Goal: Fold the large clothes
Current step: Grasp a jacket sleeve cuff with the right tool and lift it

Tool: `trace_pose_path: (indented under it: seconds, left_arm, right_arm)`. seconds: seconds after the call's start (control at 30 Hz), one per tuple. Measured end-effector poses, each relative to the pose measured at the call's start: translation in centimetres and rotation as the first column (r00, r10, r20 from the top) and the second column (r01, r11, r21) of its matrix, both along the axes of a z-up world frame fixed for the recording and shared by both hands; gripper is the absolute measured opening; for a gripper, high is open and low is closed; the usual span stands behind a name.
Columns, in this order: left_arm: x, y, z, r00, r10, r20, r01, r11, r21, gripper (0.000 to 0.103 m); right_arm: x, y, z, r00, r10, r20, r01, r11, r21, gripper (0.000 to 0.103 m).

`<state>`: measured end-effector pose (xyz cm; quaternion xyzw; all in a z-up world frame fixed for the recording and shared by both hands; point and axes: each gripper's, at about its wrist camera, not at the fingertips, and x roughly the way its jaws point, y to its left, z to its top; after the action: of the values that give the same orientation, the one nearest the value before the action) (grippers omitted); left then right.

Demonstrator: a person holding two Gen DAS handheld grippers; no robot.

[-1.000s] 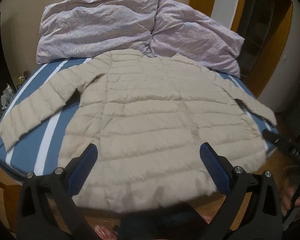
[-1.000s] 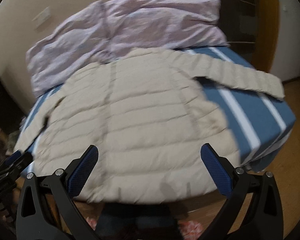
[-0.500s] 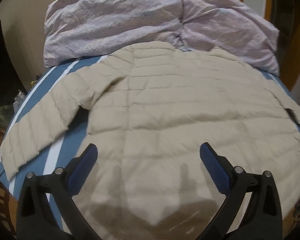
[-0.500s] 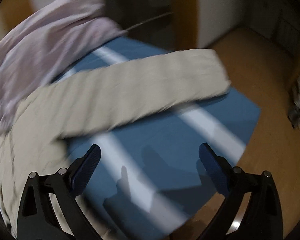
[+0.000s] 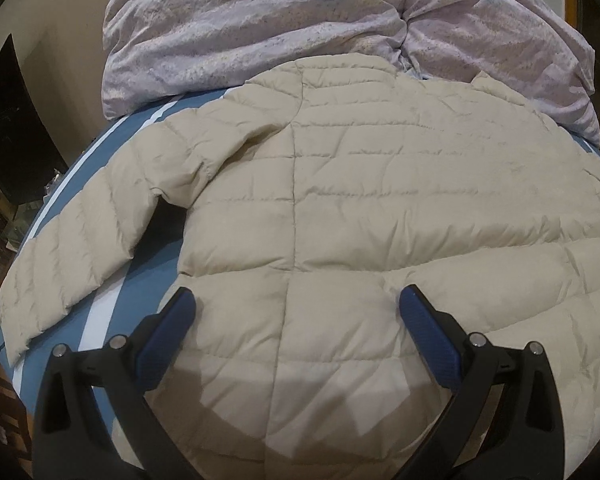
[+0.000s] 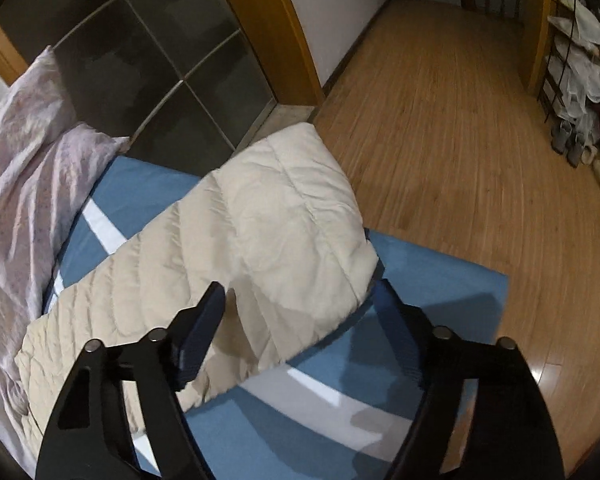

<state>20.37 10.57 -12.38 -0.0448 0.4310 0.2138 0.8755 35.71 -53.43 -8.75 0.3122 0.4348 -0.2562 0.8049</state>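
Left wrist view: a cream quilted jacket [image 5: 360, 208] lies spread flat, back upward, on a bed [image 5: 112, 300] with a blue sheet striped white. Its collar end touches a rumpled lilac duvet [image 5: 300, 20] at the head of the bed. One sleeve [image 5: 80, 248] extends out over the sheet to the left. The left tongs [image 5: 298, 300] stand apart above the lower back panel, with nothing between the pads. Right wrist view: the other sleeve [image 6: 268, 216] lies across the sheet, its cuff end near the bed's edge beside a wooden floor [image 6: 460, 140]. The right tongs [image 6: 300, 296] are closing, with the cuff end of the sleeve between the pads; neither pad visibly presses on it. A dark glazed sliding door [image 6: 152, 60] stands behind the bed.
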Motion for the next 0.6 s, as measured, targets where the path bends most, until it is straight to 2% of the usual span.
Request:
trace_pose_path:
  seconds: [0.1,0.13,0.17,0.27,0.43,0.6]
  left_arm:
    - [0.0,-0.1,-0.4,1.0,-0.001,-0.002,0.001,1.0,0.003,0.101]
    - [0.0,-0.1,-0.4,1.0,-0.001,-0.002,0.001,1.0,0.002,0.101]
    - [0.0,0.0,-0.5,1.0,-0.001,-0.003,0.001,1.0,-0.001,0.101]
    - [0.1,0.2,-0.6,1.0,-0.001,-0.009,0.001,1.0,-0.018,0.101]
    - [0.1,0.4,-0.9,1.0,-0.002,-0.012,0.002,0.999,-0.038,0.101]
    - [0.2,0.6,-0.9,1.0,-0.002,-0.01,0.002,0.998,-0.059,0.101]
  right_arm:
    - [0.2,0.2,-0.3,1.0,0.009,0.007,-0.008,1.0,-0.029,0.057]
    - [0.3,0.2,-0.4,1.0,0.008,0.011,-0.008,0.999,-0.037,0.049]
    - [0.3,0.2,-0.6,1.0,0.016,0.02,-0.015,0.999,-0.035,0.035]
    - [0.6,0.4,-0.5,0.998,0.042,0.049,-0.041,0.999,-0.02,0.015]
    - [1.6,3.6,2.2,0.988,0.119,0.099,-0.104,0.984,-0.142,0.01]
    - [3.8,10.9,4.2,0.937,0.311,0.159,-0.273,0.937,-0.218,0.01]
